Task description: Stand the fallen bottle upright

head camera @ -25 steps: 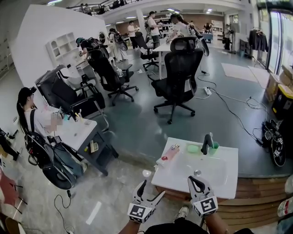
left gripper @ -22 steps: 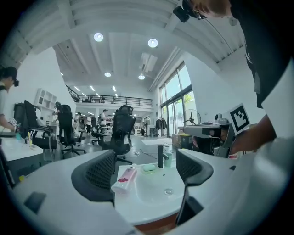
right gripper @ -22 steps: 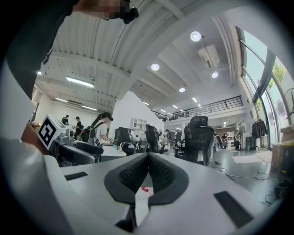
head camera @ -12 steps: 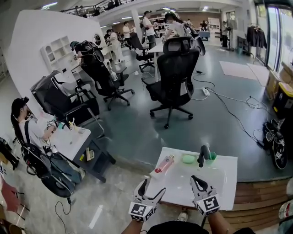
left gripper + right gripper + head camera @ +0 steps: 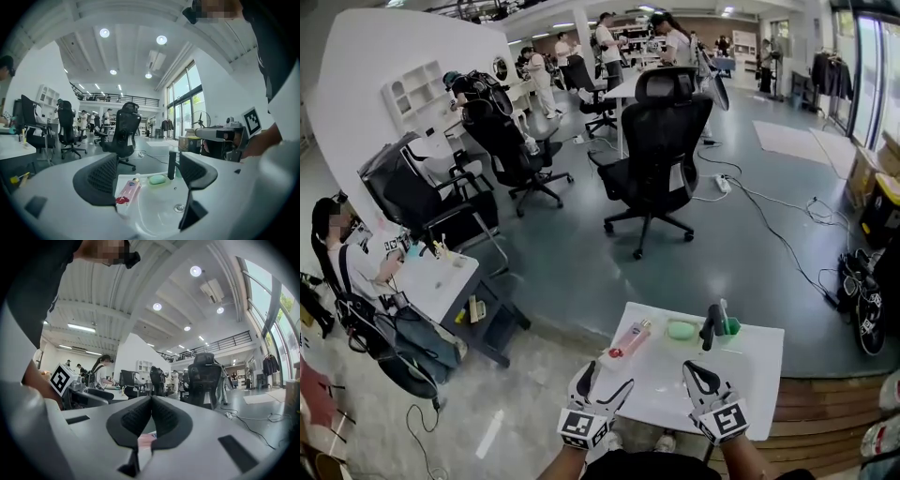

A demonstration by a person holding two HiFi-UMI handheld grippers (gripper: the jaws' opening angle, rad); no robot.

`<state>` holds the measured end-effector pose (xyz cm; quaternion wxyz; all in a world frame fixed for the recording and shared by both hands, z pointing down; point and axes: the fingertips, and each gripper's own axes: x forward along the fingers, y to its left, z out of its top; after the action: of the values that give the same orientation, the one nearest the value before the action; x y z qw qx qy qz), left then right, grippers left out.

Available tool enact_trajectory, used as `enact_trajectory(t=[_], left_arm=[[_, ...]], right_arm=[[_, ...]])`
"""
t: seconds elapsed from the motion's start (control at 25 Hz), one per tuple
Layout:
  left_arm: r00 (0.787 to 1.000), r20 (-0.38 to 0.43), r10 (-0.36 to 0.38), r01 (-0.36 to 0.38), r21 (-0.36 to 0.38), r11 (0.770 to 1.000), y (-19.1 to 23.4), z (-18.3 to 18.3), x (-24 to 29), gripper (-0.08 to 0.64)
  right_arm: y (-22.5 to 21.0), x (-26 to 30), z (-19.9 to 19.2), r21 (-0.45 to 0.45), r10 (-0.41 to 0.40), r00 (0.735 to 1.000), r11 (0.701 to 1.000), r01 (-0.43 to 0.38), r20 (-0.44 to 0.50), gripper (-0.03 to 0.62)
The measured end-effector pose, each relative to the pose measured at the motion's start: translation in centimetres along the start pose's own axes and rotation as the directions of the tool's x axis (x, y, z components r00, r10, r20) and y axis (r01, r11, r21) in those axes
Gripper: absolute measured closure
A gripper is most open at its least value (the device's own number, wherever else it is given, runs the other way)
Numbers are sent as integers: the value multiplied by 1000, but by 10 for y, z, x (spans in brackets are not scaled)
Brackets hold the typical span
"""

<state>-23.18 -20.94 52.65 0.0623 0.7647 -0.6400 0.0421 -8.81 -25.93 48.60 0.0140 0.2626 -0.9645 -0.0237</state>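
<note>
A pink bottle (image 5: 630,339) is lying on its side along the left rim of the white basin desk (image 5: 752,361), lower centre of frame. The left gripper (image 5: 605,384) is hovering short of it, released wide, apparently lining up a grasp. The right gripper (image 5: 697,373) is hanging clenched on nothing, seemingly idle.

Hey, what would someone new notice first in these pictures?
A pink bottle lies on its side at the left edge of the white sink. Just short of it are the left gripper, open, and the right gripper, shut. Behind, a big black chair stands mid-floor in a busy office.
</note>
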Motion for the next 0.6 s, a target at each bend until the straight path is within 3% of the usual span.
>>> enact_trajectory(t=[0.24,0.6], left_arm=[[998,-44,-51,51,8,999,21,-19,32,153],[984,-144,-107,112,22,993,56,-48,73,153]], right_arm=[[-7,23,-7,13,2,1000,1000,-2,25,577],[-13,54,-18,28,-65,998,997,65,-1,577]])
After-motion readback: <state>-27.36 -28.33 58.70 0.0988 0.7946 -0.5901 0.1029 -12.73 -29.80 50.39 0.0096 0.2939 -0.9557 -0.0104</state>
